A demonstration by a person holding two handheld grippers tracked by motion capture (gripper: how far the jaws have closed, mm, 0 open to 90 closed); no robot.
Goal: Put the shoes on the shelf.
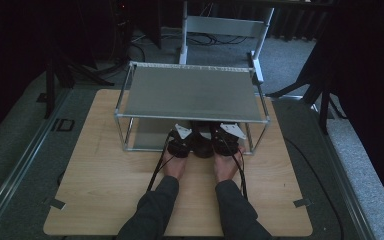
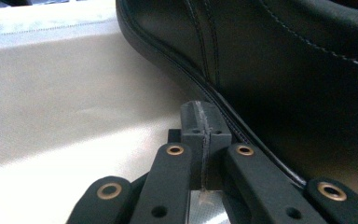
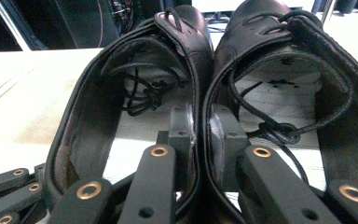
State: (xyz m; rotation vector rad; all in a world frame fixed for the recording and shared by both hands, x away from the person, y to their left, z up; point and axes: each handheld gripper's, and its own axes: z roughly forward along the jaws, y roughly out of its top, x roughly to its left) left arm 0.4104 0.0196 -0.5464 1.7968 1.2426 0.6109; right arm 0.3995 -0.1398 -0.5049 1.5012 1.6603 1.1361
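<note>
R gripper (image 3: 200, 133) jaws clamped on touching inner collars of two glossy black leather lace-up shoes (image 3: 186, 60) on rack's lower shelf (image 1: 145, 135); L gripper (image 2: 205, 135) jaws together, empty, beside shoe's stitched sole edge.

The person is wearing dark grey long sleeves (image 1: 155, 212) reaching to the wrists. Each claw is showing black linkage bars with brass-ringed pivots (image 2: 175, 150) and dark screw holes below them. A pale grey three-cornered plate (image 1: 183, 131) is sitting atop the left claw (image 1: 179, 145), and a black cable (image 1: 156, 172) is trailing behind it.
</note>
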